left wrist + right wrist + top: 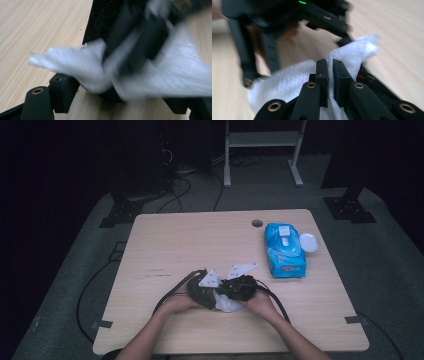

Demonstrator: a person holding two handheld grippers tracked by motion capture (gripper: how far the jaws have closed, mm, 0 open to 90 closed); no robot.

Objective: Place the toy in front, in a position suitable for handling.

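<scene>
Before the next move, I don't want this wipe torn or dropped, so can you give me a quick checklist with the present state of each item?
1. Right gripper shut on the white wipe: ok.
2. Left gripper grips the wipe: cannot tell; it is blurred in the left gripper view.
3. Both grippers close together above the table: ok.
4. Wipe whole, no tear: cannot tell.
5. Blue wipe pack lies apart from the hands: ok.
6. Pack lid closed: not ok, the flap stands open.
</scene>
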